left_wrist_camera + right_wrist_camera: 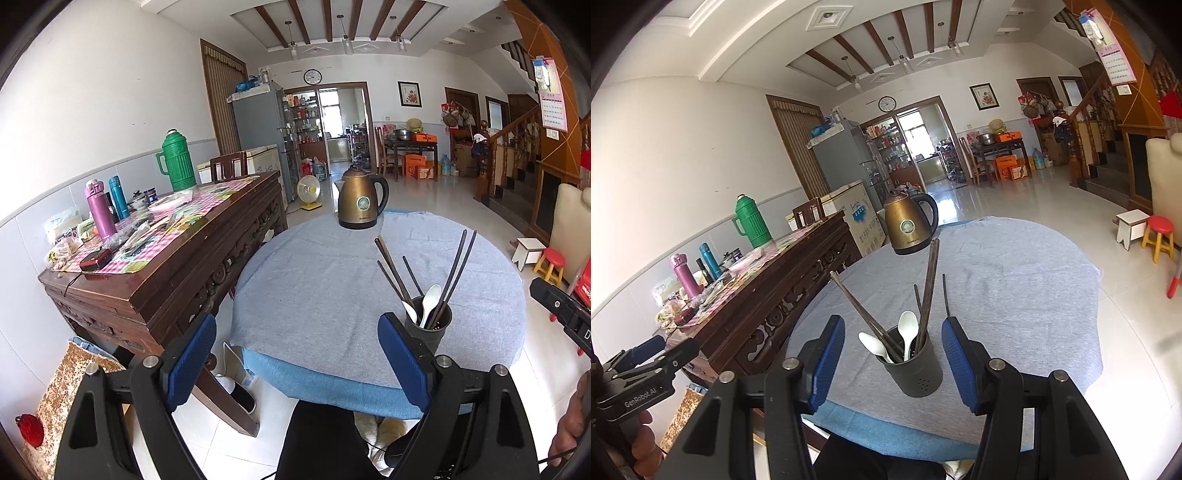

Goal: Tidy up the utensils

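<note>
A dark grey utensil holder (916,369) stands near the front edge of the round grey-clothed table (1015,295). It holds several dark chopsticks (929,288) and two white spoons (909,332). It also shows in the left wrist view (430,325) with the chopsticks (458,273) and the spoons (430,301). My right gripper (894,363) is open and empty, its blue pads either side of the holder, not touching it. My left gripper (297,363) is open and empty over the table's front edge, left of the holder.
A bronze electric kettle (362,201) stands at the table's far side. A carved wooden sideboard (177,273) with a green thermos (177,162) and bottles is on the left. A red stool (1160,236) and a white stool (1132,227) stand on the tiled floor at right.
</note>
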`<state>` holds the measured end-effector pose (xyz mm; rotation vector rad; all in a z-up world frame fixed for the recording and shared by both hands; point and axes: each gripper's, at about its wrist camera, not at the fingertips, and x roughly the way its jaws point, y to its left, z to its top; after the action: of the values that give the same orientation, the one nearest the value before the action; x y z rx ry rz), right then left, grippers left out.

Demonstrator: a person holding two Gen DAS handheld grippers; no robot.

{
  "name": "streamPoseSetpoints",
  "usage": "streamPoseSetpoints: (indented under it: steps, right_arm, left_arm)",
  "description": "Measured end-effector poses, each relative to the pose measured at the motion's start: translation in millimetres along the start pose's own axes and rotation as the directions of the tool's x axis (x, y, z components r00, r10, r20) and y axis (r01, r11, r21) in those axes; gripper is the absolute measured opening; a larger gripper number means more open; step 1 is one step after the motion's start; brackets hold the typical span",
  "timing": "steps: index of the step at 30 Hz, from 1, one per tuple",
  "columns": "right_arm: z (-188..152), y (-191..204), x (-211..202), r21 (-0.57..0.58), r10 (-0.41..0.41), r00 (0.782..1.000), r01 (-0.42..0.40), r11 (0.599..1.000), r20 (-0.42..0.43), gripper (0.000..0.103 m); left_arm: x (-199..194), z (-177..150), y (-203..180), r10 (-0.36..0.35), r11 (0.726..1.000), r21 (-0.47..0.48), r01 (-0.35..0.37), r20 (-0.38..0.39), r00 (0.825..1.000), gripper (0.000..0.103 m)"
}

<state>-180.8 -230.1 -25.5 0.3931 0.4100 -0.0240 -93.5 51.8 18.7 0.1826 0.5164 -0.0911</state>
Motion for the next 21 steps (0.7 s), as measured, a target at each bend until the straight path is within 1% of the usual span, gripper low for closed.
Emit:
streamPoseSetpoints:
  steps: [10,18,21]
  right_arm:
    - [0.2,1.0,-9.8,0.000,-0.016,1.000,0.016,1.000,-0.003,0.058]
    - [-1.2,11.7,-14.6,-0.037,-0.027,1.000,0.027,0.999,-0.010,0.058]
    - [-1.5,12.7,-13.6,-0.036,-0.026,1.000,0.026,0.999,-0.012,0.058]
  left_arm:
    - [-4.2,-0.3,6.2,0.009,0.999,-0.033,-0.008,0.020,1.000,0.089]
    - [4.3,-3.9,27.1,0.010,0.993,-0.119,-0.010,0.003,1.000,0.089]
    - [6.9,-7.5,30.6,0.018,0.991,-0.132,-0.018,-0.002,1.000,0.089]
